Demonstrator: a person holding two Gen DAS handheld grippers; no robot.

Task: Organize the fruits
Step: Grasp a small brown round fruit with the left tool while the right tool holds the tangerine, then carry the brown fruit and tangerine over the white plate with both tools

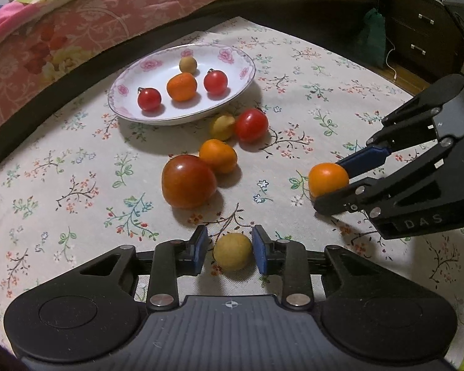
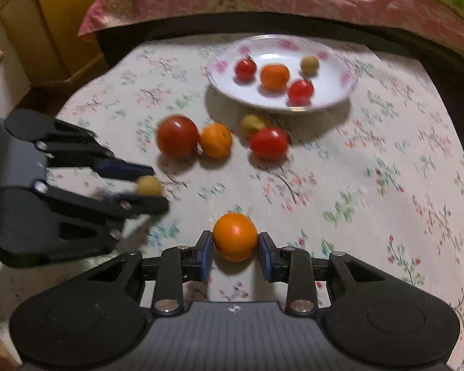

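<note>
My left gripper (image 1: 230,252) has its blue pads around a small yellow fruit (image 1: 232,251) on the tablecloth, with small gaps on both sides. It also shows in the right wrist view (image 2: 153,185). My right gripper (image 2: 235,247) is shut on a small orange fruit (image 2: 235,236), also seen in the left wrist view (image 1: 328,179). A white floral plate (image 1: 232,57) at the back holds two red tomatoes, an orange fruit and a yellow fruit. Loose on the cloth lie a large red tomato (image 1: 188,181), an orange fruit (image 1: 218,156), a yellow fruit (image 1: 222,126) and a red tomato (image 1: 251,124).
The table carries a floral tablecloth (image 1: 324,99). A bed with a pink flowered quilt (image 1: 77,15) runs along the far edge. A dark wooden drawer cabinet (image 1: 423,37) stands at the back right, and a yellow cabinet (image 2: 46,24) at the back left.
</note>
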